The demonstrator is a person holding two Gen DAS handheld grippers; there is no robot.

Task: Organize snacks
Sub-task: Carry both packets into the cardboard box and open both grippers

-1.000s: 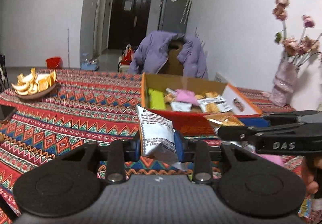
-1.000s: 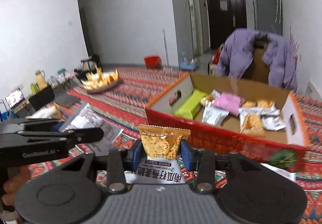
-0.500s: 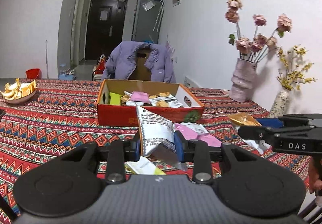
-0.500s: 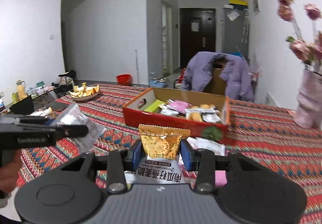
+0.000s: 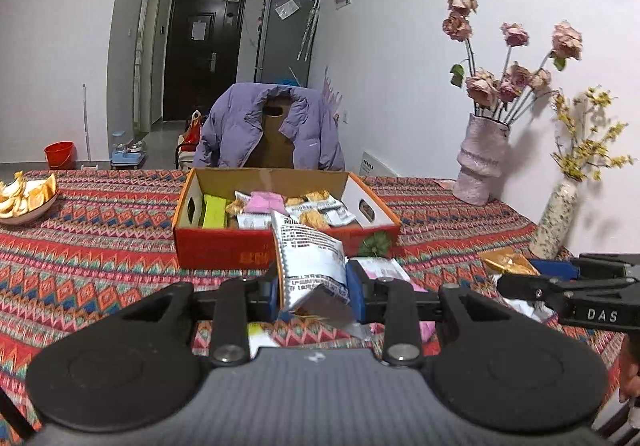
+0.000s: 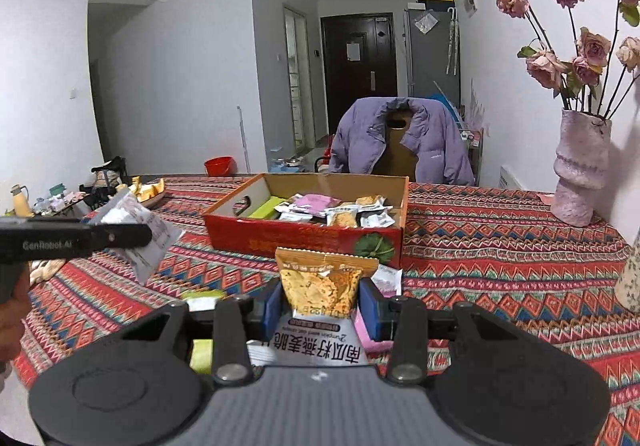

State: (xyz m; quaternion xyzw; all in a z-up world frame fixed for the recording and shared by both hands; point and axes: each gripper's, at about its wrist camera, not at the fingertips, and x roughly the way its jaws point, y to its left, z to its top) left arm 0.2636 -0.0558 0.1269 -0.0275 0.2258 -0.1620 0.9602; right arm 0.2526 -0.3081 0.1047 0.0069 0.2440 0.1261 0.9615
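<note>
My left gripper [image 5: 313, 288] is shut on a white snack packet with black print [image 5: 310, 260], held above the tablecloth in front of the box. My right gripper [image 6: 320, 304] is shut on an orange and white snack packet [image 6: 323, 282]. The open red cardboard box [image 5: 224, 246] stands mid-table with several snack packets inside; it also shows in the right wrist view [image 6: 304, 236]. The right gripper [image 5: 568, 288] shows at the right of the left wrist view. The left gripper [image 6: 76, 238] with its white packet [image 6: 140, 230] shows at the left of the right wrist view.
Loose packets lie on the patterned tablecloth [image 5: 100, 246] in front of the box, pink [image 5: 384, 270] and green [image 6: 200, 354] among them. A bowl of orange peel [image 5: 24, 197] sits far left. Two flower vases [image 5: 482, 159] [image 5: 556, 219] stand at the right. A chair with a purple jacket [image 5: 272, 125] is behind.
Both grippers have drawn back from the box and risen, each still holding its packet. The box now looks farther away and more of the table and vases shows.
</note>
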